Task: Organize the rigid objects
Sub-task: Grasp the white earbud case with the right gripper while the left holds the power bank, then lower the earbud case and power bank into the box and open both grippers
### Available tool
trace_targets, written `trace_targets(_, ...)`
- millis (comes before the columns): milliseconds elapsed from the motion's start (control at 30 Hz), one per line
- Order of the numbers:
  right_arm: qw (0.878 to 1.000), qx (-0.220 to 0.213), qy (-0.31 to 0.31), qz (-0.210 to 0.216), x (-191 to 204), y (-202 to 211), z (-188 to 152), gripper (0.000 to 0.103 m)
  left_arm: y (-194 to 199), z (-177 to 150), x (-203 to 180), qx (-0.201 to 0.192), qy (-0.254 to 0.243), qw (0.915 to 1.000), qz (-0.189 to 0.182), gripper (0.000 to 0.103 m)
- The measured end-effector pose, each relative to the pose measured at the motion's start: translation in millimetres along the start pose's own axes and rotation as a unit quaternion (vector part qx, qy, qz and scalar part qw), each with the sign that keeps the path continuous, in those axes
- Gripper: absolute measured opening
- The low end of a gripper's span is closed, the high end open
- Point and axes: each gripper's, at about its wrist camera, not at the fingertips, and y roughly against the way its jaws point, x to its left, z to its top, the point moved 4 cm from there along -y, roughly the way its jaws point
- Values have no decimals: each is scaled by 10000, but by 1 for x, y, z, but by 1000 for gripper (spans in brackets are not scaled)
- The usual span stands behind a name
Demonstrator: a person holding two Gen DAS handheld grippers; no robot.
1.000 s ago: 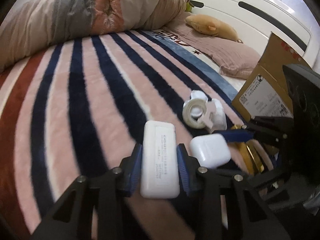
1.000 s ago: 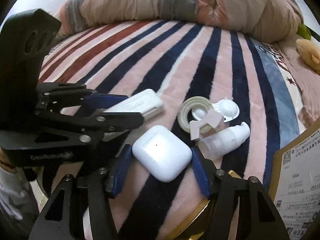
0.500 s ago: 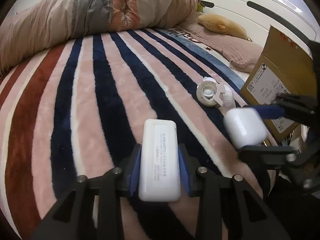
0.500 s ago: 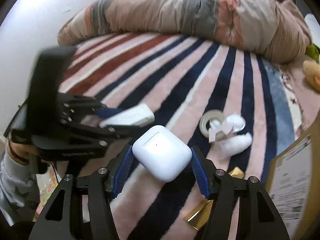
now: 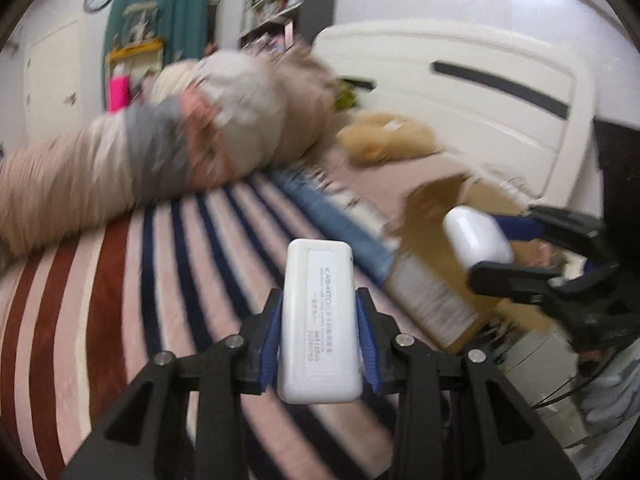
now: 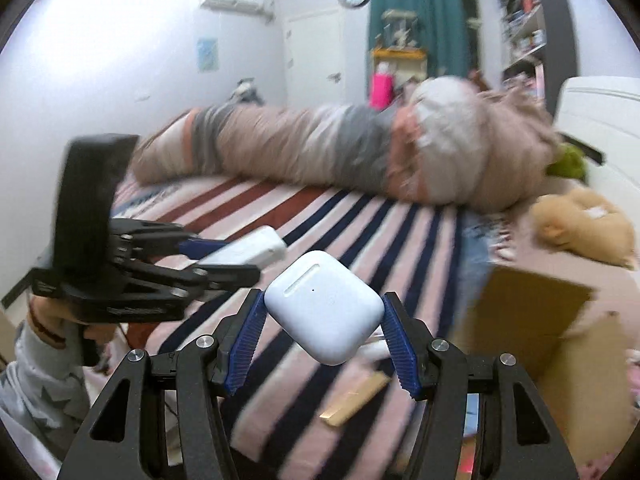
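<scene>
Here we see both grippers lifted above the striped blanket (image 5: 120,300), each with a white item clamped between its blue pads. The left gripper (image 5: 320,328) is closed on a flat white rectangular device (image 5: 319,320) that carries a printed label along its upper face; the pads press on its two long sides, and the device sticks out forward past the fingertips, clear of the bedding. In the right wrist view the same gripper (image 6: 208,258) shows at the left, with the device's (image 6: 248,250) rounded end poking out from between its fingers, and a hand (image 6: 60,326) in a grey star-patterned sleeve (image 6: 36,380) holds its handle.

The right gripper (image 6: 322,320) is closed on a white earbud case (image 6: 324,306), tilted so that one corner hangs low, with its lid seam and small dot turned toward the camera. From the left wrist view we find that case (image 5: 476,236) at the right, held in the air just in front of an open cardboard box (image 5: 436,280) with a printed label on its side. In the right wrist view the box (image 6: 532,320) stands at the right, beside the gripper.

Behind lie a rolled beige and grey duvet (image 6: 320,152), a tan plush toy (image 6: 580,224) and a white headboard (image 5: 460,92). A flat gold-coloured piece (image 6: 356,398) lies on the blanket beneath the case. Much of the background is blurred.
</scene>
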Motion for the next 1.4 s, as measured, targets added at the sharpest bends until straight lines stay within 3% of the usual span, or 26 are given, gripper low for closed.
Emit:
trace_targets(100, 9992, -98, -269, -269, -34, 28, -5, 55, 0, 27, -37, -137, -161, 9992, -339, 32)
trace_targets(233, 9967, 79, -546, -602, -76, 46, -21, 55, -16, 52, -81, -130, -390, 9972, -623, 32)
trace_targets(500, 9914, 716, -894, -628, -125, 30, -56, 56, -61, 70, -148, 260, -775, 9921, -953, 32)
trace_targets(833, 9903, 959, -858, -531, -135, 20, -80, 56, -97, 60, -160, 708, -809, 9890, -1013, 32)
trace_targets(1400, 9900, 863, -938, -611, -137, 32, -79, 61, -96, 58, -167, 729, -856, 9873, -1125, 32)
